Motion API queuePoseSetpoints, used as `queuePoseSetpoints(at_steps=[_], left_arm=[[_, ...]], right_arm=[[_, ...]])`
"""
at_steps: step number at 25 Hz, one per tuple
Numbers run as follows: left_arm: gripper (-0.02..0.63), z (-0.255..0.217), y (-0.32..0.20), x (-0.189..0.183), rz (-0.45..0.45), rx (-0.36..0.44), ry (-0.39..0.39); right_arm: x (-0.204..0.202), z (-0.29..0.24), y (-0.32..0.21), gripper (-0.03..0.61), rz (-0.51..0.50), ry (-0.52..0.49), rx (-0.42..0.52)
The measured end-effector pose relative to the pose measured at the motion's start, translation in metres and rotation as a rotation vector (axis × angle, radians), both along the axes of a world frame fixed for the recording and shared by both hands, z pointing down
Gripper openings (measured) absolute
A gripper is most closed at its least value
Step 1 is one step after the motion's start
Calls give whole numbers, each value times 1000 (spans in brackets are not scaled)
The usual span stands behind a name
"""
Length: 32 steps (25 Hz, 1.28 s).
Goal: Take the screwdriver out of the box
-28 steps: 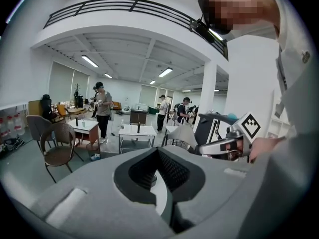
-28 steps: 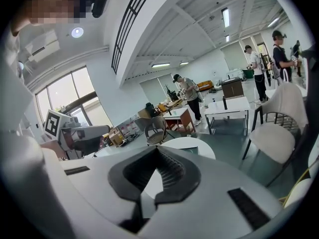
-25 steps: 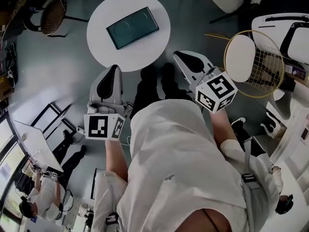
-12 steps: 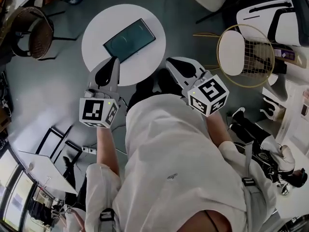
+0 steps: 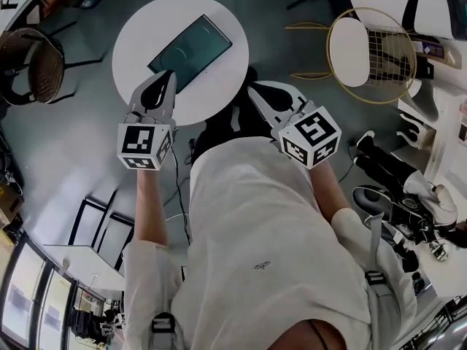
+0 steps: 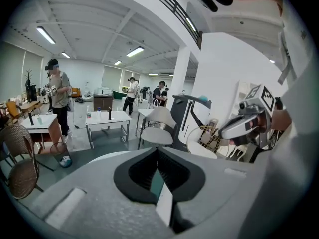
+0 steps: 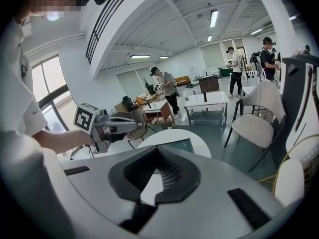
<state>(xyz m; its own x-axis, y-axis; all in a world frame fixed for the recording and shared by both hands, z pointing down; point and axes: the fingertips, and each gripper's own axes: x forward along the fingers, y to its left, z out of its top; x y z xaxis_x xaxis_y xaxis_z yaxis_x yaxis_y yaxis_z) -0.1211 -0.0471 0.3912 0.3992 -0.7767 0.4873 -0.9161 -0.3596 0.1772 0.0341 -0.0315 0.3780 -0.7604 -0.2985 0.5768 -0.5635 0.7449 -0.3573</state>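
On the round table (image 5: 219, 86) lies a closed box (image 5: 190, 49).

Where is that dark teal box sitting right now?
In the head view, the box lies flat on the round white table at upper left, just beyond the tips of the left tool; the right tool is beside the table's right edge.

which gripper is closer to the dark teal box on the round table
Left. The left gripper hovers over the round table at the near corner of the box; the right gripper is just off the table's edge, farther right.
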Motion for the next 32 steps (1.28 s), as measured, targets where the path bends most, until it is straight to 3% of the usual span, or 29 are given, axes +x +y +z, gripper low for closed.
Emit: queuePoseSetpoints(at_steps=[11,22,32], left_arm=[[11,107,-10,17,135,-195,-35],[11,175,-28,25,172,-276,-62],[11,208,-48,27,155,-328,-43]], right_arm=[[-32,84,10,6,-77,44,-38],[-42,152,7,8,-63,107,-83],[-63,199,-2,12,-56,177,-83]])
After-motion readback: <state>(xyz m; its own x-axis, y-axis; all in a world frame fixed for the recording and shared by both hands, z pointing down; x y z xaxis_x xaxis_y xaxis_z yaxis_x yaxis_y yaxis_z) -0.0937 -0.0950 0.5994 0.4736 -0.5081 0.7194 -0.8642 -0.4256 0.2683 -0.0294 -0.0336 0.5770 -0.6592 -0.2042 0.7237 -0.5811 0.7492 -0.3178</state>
